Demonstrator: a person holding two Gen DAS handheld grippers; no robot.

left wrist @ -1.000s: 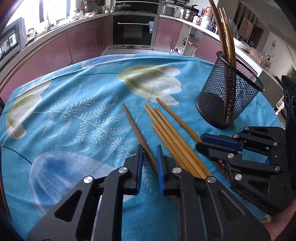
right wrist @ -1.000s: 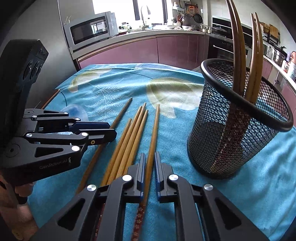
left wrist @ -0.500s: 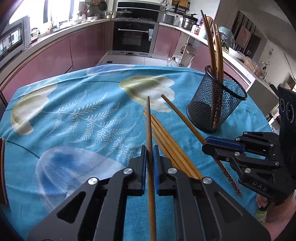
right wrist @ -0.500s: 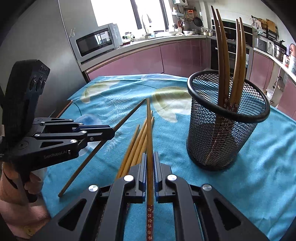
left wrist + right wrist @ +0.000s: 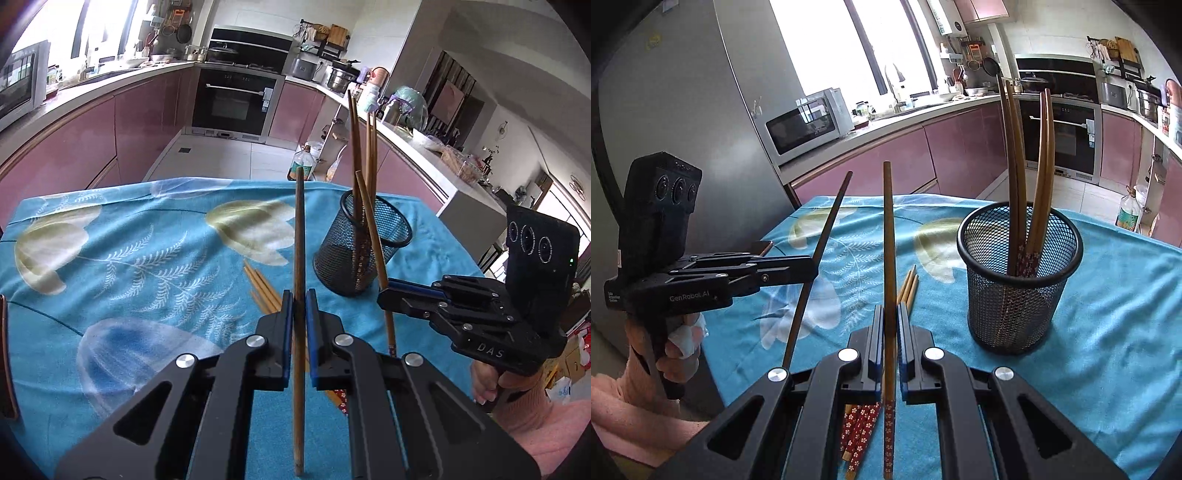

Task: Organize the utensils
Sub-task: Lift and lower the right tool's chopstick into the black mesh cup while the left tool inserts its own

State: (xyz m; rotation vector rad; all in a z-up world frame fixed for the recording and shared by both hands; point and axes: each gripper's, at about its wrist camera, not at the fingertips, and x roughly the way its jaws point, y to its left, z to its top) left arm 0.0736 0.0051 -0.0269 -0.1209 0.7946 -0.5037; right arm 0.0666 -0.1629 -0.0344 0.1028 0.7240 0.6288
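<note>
1. We count four chopsticks standing in the mesh cup (image 5: 1019, 288) already, leaning on its rim; so the task is partly done.
2. Still loose: a small bundle of chopsticks (image 5: 908, 288) lying flat on the surface (image 5: 1126, 295), on the blue leaf-print cloth, just left of the cup in the right wrist view. Their red flowered ends show under our right gripper. Exact count unclear, three or four.
3. Two more are in the air, one per gripper, neither in the cup yet.
4. Left gripper (image 5: 299, 302): fingers (image 5: 285, 328) pressed nearly together, pinching a dark brown chopstick (image 5: 300, 229) around its middle; it runs straight ahead, tip up and clear of the cloth.
5. Right gripper (image 5: 890, 317): fingers (image 5: 876, 339) likewise clamped tight on a lighter chopstick (image 5: 888, 240), flowered end toward the camera, plain tip pointing up and away.
6. In the left wrist view the right gripper's stick crosses in front of the cup, near it but not inside.
7. We judge what is left: drop both held sticks into the cup, then collect the bundle.
</note>
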